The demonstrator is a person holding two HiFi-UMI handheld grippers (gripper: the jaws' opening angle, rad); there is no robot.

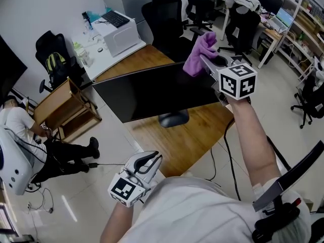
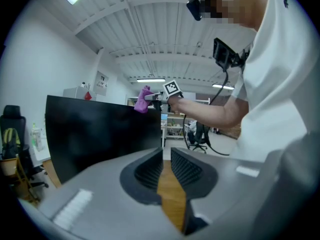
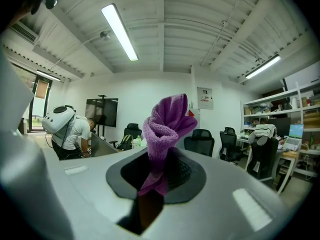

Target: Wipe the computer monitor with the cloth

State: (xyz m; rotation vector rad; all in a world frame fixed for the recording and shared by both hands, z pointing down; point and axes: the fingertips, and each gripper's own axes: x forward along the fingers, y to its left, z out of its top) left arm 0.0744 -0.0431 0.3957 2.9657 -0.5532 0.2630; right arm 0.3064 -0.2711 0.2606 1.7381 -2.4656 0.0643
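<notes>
The black computer monitor [image 1: 152,92] stands on a wooden desk [image 1: 190,143] with its dark screen toward me; it also fills the left of the left gripper view [image 2: 100,134]. My right gripper [image 1: 206,64] is raised at the monitor's top right corner, shut on a bunched purple cloth [image 1: 200,53]. In the right gripper view the cloth [image 3: 167,121] sticks up out of the right gripper [image 3: 160,156]. My left gripper [image 1: 151,161] hangs low near my body, apart from the monitor. Its jaws [image 2: 166,154] stand almost together with nothing between them. From there the cloth [image 2: 143,93] shows above the screen's top edge.
The monitor's oval foot [image 1: 173,119] rests mid-desk. Behind the desk is a white table with a printer [image 1: 119,32] and black office chairs [image 1: 167,14]. A wooden cart [image 1: 66,108] and a crouching person [image 1: 30,135] are on the floor at the left.
</notes>
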